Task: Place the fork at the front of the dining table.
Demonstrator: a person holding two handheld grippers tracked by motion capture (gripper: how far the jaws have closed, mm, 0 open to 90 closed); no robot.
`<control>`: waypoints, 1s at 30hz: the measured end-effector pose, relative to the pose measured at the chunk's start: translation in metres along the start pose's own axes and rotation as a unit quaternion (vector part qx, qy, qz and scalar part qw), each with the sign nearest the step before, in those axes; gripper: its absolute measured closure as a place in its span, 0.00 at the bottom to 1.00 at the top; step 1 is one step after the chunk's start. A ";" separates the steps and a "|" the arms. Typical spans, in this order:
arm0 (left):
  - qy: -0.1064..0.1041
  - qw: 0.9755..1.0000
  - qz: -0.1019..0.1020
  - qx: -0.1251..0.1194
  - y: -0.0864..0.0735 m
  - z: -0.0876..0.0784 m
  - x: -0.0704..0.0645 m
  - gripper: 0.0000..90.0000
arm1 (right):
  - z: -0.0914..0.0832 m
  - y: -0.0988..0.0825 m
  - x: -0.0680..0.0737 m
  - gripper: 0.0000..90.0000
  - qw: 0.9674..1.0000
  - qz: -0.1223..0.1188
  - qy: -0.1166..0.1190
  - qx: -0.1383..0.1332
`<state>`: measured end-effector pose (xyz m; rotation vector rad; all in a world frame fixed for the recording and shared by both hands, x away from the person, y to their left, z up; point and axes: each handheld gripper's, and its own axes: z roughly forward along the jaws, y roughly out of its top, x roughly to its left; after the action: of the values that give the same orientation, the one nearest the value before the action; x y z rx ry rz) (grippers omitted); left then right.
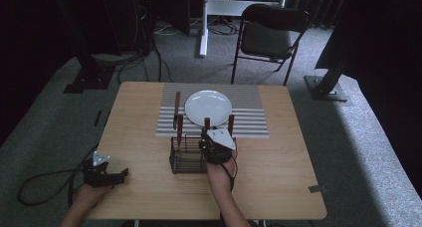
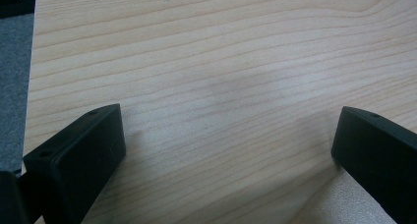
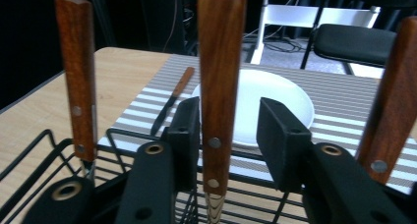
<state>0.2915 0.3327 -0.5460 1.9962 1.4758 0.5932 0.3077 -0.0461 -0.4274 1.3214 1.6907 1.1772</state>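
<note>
Wooden-handled knife [image 3: 220, 81] stands in the wire rack [image 1: 186, 157] between your right gripper's [image 3: 227, 135] parted jaws, while your left gripper [image 2: 228, 150] gapes wide.

The table [image 2: 221, 62] is pale wood with a fine, matt grain. The handles [image 3: 220, 76] are reddish-brown wood, smooth, set with small metal rivets. The basket [image 3: 44, 150] is thin black wire. The plate [image 1: 208, 107] looks white and glossy. The mat [image 1: 249, 105] is striped, apparently woven. Both grippers' jaws are matt black plastic.
</note>
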 end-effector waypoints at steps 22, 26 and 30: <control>0.000 1.000 0.000 -0.001 0.000 0.000 0.000 0.00 | -0.027 -0.007 0.005 0.84 0.996 -0.004 -0.031 -0.081; 0.000 1.000 -0.001 -0.001 0.000 0.000 0.000 0.00 | -0.042 0.005 0.000 0.84 0.994 -0.007 -0.028 -0.101; 0.001 1.000 0.000 -0.001 0.000 0.000 0.000 0.00 | -0.049 0.013 -0.001 0.84 0.993 -0.005 -0.029 -0.112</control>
<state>0.2916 0.3327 -0.5461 1.9957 1.4754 0.5956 0.2687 -0.0584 -0.3978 1.1947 1.4755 1.2694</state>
